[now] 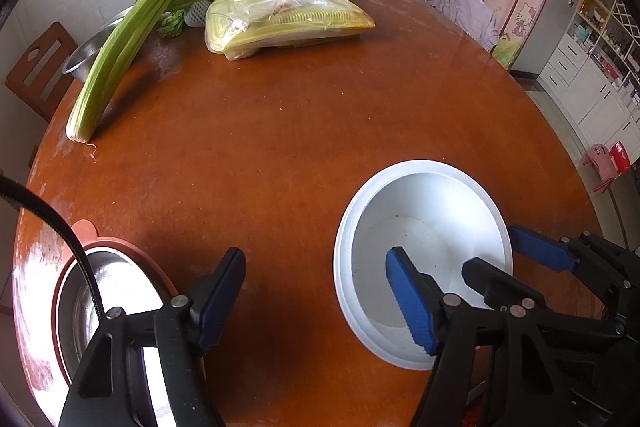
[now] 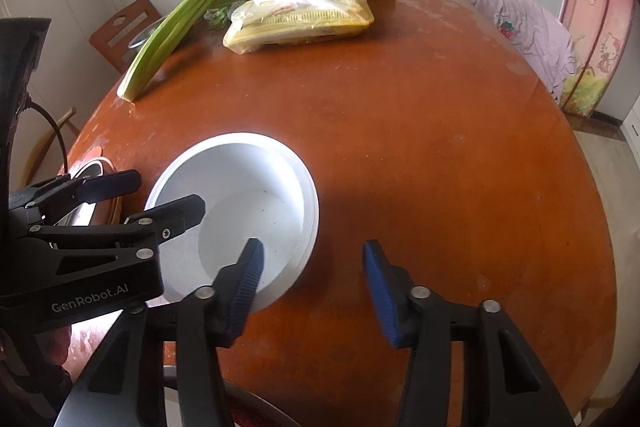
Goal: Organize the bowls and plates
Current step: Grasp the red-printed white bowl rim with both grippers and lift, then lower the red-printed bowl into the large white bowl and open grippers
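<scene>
The white bowl (image 1: 424,259) sits upright on the round table (image 1: 280,131), with 2 grippers astride its rim. The left gripper (image 1: 316,301) and right gripper (image 2: 314,287) are each part-open and hold nothing, likely poised to pinch the bowl's opposite sides. Just left of the bowl stands a steel bowl (image 1: 100,291) with an orange rim.

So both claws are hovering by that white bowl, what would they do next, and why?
Probably close the right gripper on the white bowl: its jaws stand open astride the near rim, one finger inside, one outside. The left gripper also has one finger over the bowl and holds nothing.
</scene>
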{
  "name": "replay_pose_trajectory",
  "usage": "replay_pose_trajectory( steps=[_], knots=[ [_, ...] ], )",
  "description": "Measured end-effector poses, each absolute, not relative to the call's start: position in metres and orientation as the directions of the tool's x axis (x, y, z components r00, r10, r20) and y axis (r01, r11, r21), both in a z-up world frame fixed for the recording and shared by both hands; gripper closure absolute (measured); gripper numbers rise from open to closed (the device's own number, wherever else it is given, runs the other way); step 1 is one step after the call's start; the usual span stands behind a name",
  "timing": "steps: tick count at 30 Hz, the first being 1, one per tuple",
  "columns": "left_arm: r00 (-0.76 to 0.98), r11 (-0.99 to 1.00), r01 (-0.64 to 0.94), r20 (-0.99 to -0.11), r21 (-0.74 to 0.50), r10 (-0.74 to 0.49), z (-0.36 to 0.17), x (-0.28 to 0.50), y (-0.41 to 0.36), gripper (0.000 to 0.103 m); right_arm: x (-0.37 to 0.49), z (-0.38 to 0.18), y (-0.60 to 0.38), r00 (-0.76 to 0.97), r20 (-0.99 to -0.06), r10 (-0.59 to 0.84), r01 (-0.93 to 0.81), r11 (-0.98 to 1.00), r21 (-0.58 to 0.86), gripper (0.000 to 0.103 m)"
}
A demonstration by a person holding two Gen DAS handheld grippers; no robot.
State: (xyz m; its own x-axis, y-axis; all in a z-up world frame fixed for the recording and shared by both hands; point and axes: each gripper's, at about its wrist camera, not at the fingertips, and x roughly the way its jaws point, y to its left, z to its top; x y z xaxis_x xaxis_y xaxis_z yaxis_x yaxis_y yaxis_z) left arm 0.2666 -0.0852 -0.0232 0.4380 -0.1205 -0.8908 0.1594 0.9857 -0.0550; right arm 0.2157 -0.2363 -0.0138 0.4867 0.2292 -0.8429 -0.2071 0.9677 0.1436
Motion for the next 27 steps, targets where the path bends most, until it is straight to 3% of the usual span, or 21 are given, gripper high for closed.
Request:
replay_pose_trajectory(
  steps=[3, 8, 27],
  knots=[
    [0.416, 0.981, 0.176, -0.898, -0.077, -0.145, -0.026, 0.267, -0.088, 0.044, 0.215, -0.016, -0.234, 0.474, -0.844, 0.252, -0.226, 0.961, 0.160, 0.062],
    [0.380, 0.968, 0.209, -0.900, -0.139, -0.212, -0.027, 0.264, -0.093, 0.068, 0.212, -0.015, -0.232, 0.462, -0.838, 0.291, -0.247, 0.949, 0.194, 0.068],
    [0.449, 0.961, 0.227, -0.859, -0.155, -0.245, 0.008, 0.236, -0.094, 0.071, 0.183, 0.015, -0.230, 0.519, -0.792, 0.322, -0.281, 0.939, 0.197, 0.072]
  ],
)
